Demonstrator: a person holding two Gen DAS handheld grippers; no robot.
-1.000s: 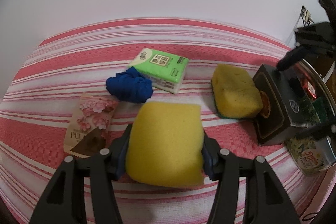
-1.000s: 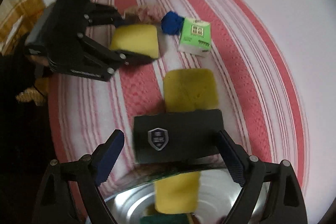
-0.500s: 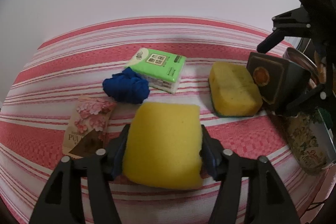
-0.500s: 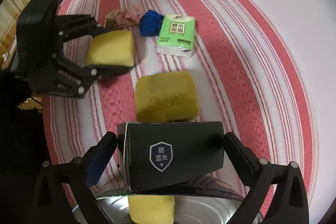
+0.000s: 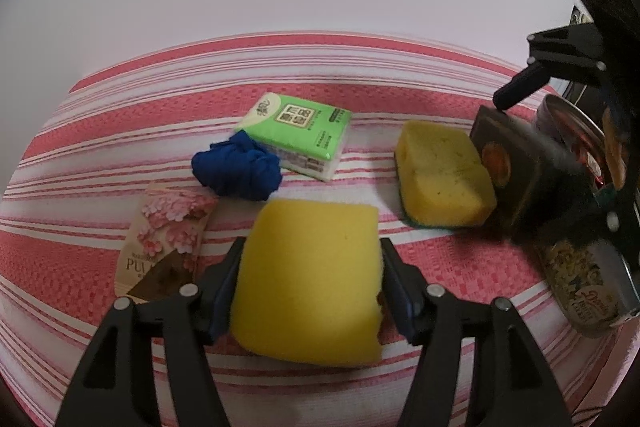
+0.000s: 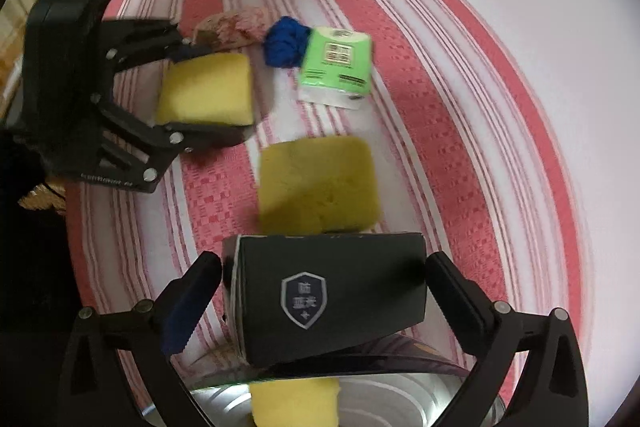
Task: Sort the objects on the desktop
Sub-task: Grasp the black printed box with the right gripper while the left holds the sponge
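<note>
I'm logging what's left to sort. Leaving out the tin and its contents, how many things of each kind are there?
Yellow sponges: 2
Tissue pack: 1
Blue cloth ball: 1
Snack packet: 1
Black box: 1
Total: 6

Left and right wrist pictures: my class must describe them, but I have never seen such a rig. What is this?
A person holds a two-finger gripper in each hand, each with a fisheye camera looking along its fingers. On the red-and-white striped cloth lie a green tissue pack, a blue cloth bundle, a pink flowered sachet and a worn yellow sponge. The left gripper, jaws just opened, flanks a bright yellow sponge; whether it presses is unclear. The right gripper, jaws just opened, stands clear of a black cardboard box beside a metal tin.
</note>
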